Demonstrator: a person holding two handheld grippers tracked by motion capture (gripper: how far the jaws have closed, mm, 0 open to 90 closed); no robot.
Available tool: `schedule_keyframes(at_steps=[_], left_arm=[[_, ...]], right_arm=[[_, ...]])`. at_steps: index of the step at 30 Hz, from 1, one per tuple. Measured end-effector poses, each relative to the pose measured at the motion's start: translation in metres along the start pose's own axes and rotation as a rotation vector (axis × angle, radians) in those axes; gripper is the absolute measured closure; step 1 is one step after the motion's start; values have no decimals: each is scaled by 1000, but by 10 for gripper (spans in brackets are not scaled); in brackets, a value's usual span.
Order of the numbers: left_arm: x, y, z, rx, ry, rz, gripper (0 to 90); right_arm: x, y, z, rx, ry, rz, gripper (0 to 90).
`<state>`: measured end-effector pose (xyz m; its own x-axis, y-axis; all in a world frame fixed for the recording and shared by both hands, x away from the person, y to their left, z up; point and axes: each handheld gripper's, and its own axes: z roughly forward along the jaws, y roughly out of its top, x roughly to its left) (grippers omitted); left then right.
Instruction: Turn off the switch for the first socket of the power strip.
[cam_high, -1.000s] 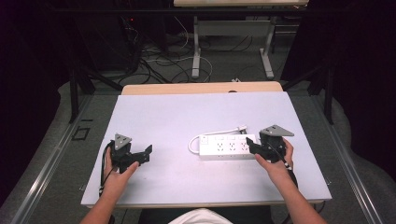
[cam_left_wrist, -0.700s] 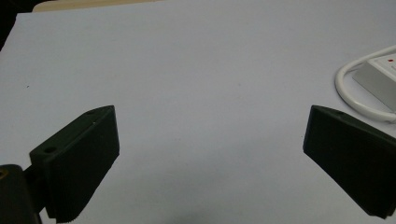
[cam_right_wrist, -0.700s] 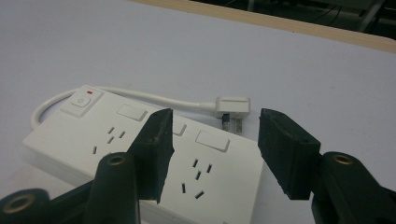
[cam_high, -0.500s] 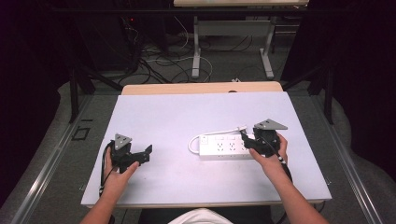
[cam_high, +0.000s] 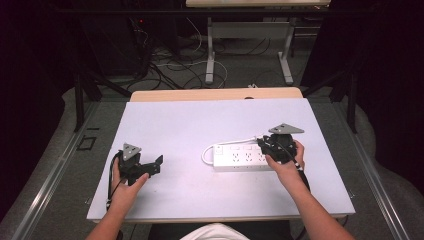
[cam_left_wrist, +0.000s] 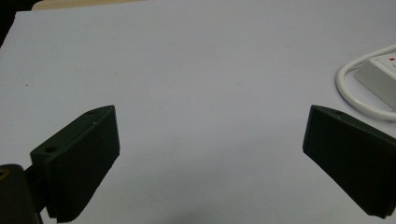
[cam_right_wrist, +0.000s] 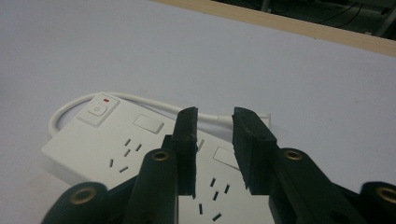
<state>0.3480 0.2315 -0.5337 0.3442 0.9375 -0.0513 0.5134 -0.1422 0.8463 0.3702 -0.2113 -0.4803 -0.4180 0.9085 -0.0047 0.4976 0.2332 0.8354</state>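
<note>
The right gripper (cam_high: 271, 145) now hangs over the right end of the white power strip (cam_high: 239, 156), which lies on the table (cam_high: 200, 125). A second ago it sat lower, at the strip's end. Its jaws have just been closing; a small gap is left, with nothing between them. It looks ready to poke a switch or socket. The left gripper (cam_high: 150, 167) rests wide open and empty, well apart from the strip.

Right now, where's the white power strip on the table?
In the high view, the power strip lies on the right half of the table, its right end under the right gripper.
</note>
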Motion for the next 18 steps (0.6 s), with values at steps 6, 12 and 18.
schedule_keyframes(at_steps=[6, 12, 18], left_arm=[[0, 0, 0, 1, 1, -2, 37], [0, 0, 0, 4, 1, -2, 37], [0, 0, 0, 7, -1, -5, 38]], right_arm=[[3, 3, 5, 15, 17, -15, 844], [4, 5, 7, 20, 31, -8, 900], [3, 9, 9, 28, 54, -8, 900]])
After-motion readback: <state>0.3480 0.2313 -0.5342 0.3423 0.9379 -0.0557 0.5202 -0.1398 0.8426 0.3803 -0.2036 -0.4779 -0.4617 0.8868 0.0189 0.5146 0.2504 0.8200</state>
